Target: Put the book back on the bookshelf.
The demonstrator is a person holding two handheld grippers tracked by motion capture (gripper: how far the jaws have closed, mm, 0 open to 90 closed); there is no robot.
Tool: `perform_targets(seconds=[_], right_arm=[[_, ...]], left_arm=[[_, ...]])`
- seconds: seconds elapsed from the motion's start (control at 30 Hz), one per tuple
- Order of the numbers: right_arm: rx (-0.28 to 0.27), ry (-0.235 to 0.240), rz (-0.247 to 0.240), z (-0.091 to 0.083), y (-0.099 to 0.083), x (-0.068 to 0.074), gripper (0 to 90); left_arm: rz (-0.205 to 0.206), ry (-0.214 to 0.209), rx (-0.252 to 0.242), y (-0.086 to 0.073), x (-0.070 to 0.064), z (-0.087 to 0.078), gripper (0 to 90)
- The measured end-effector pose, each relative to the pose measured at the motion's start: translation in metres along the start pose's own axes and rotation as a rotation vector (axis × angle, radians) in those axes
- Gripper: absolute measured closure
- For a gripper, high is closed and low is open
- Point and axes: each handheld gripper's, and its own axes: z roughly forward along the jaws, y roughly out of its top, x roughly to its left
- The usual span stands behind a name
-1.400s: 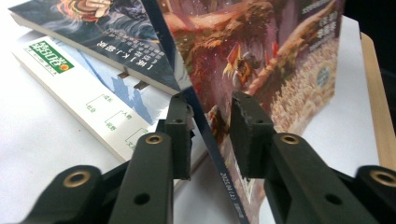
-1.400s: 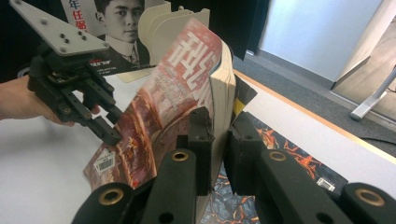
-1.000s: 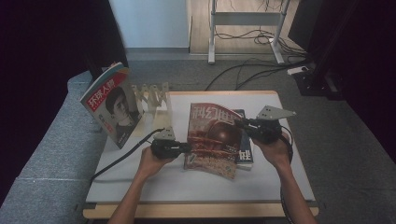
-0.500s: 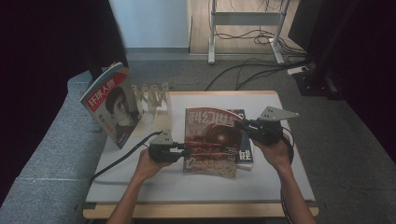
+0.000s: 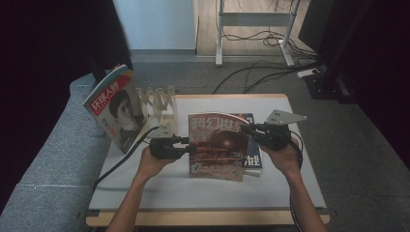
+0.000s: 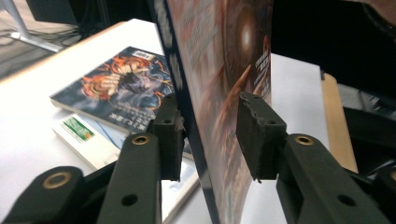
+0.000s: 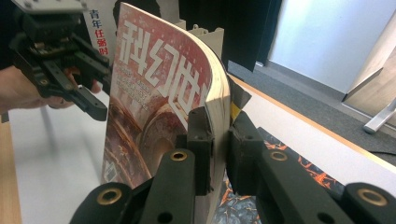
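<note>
Fingers: right (image 7: 219, 140) pinching magazine (image 5: 217, 145) upright | left (image 6: 210, 140) straddling it, unclamped

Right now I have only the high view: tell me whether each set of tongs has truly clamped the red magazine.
Observer: The right tongs are shut on the red magazine, gripping its page edge.
Operator: Report the left side.
Observer: The left tongs straddle the spine edge but are open; one pad stands clear of the cover.
Operator: Say what lies underneath.
Observer: A magazine with a fiery cover lies flat on a white booklet.
</note>
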Motion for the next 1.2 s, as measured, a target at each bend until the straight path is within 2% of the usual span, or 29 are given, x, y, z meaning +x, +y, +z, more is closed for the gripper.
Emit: perform_targets(seconds=[0.1, 0.23, 0.37, 0.57, 0.67, 0.77, 0.87, 1.07, 1.2], right_arm=[[0.000, 0.000, 0.001, 0.000, 0.000, 0.000, 79.7], [0.001, 0.003, -0.001, -0.001, 0.000, 0.000, 79.7], [0.002, 0.003, -0.002, -0.001, 0.000, 0.000, 79.7], [-0.001, 0.008, -0.001, -0.002, 0.000, 0.000, 79.7], [0.000, 0.008, -0.003, -0.003, 0.000, 0.001, 79.7], [0.000, 0.009, -0.003, -0.003, 0.000, 0.001, 79.7], [-0.002, 0.012, 0.003, -0.003, 0.000, 0.000, 78.8], [0.009, -0.006, 0.002, -0.005, -0.002, -0.002, 73.3], [0.019, -0.022, 0.011, -0.008, -0.006, -0.006, 70.9]], left_arm=[[0.019, 0.014, 0.006, 0.013, -0.002, -0.001, 61.3], [0.023, 0.009, -0.022, 0.028, -0.001, -0.004, 61.3], [0.038, 0.011, -0.025, 0.043, -0.002, -0.005, 61.3], [0.044, 0.010, -0.030, 0.058, 0.000, -0.003, 62.3], [0.039, 0.022, -0.021, 0.061, 0.000, -0.001, 64.6], [0.037, 0.032, -0.009, 0.065, 0.000, 0.000, 72.3], [0.030, 0.004, -0.003, 0.066, 0.000, -0.002, 80.6], [0.008, -0.053, -0.001, 0.065, 0.000, -0.007, 83.4], [0.008, -0.081, -0.004, 0.062, 0.000, -0.011, 83.6]])
